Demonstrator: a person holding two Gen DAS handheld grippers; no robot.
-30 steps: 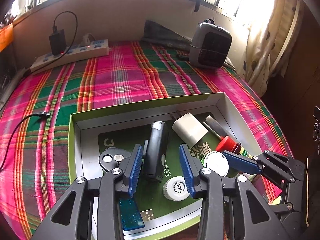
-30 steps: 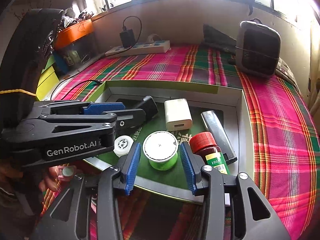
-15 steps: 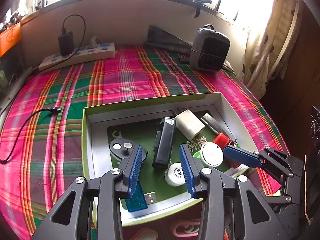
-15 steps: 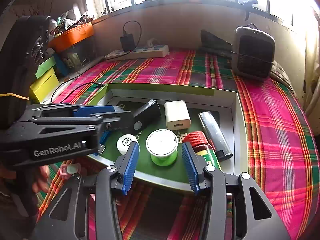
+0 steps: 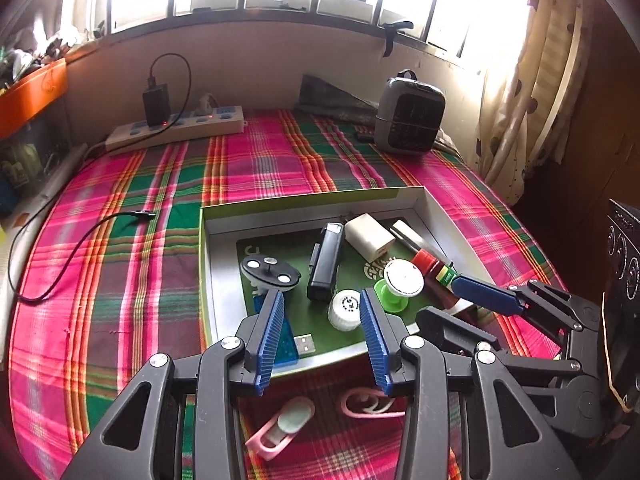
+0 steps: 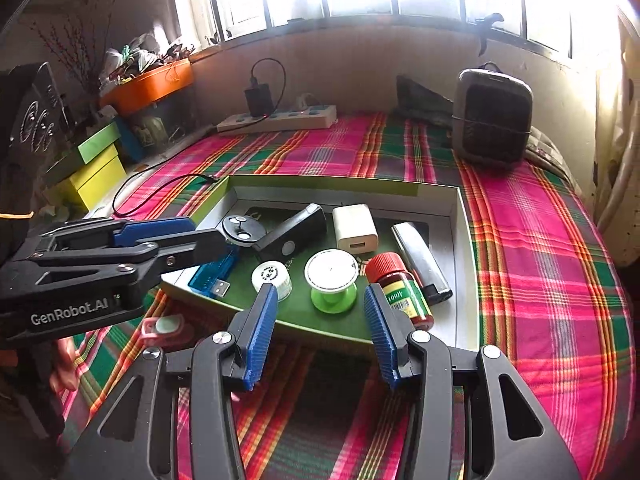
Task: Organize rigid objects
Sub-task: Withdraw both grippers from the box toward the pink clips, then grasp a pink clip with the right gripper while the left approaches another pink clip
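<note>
A shallow green-rimmed box (image 5: 312, 199) lies on the plaid cloth. It holds a black device (image 5: 326, 264), a white charger (image 5: 370, 238), a lighter (image 6: 420, 258), a red-capped bottle (image 6: 400, 290), a green spool (image 6: 332, 276), a white cap (image 5: 346, 310), a blue USB stick (image 6: 214, 270) and a black oval disc (image 5: 270, 270). My left gripper (image 5: 320, 300) hovers open over the box's near edge, nothing between its pads. My right gripper (image 6: 320, 292) hangs open short of the spool, also empty. Each gripper shows in the other's view: left gripper (image 6: 192, 236), right gripper (image 5: 480, 300).
Two pink clips (image 5: 282, 428) (image 5: 372, 404) lie on the cloth in front of the box. A power strip (image 5: 176, 128), a grey heater (image 5: 410, 120) and a loose cable (image 5: 80, 240) sit farther back. Coloured boxes (image 6: 96, 168) stand at the left edge.
Both grippers have drawn back and upward from the box, so its contents look smaller and farther. The right jaws have widened a little. The pink clips have come into view.
</note>
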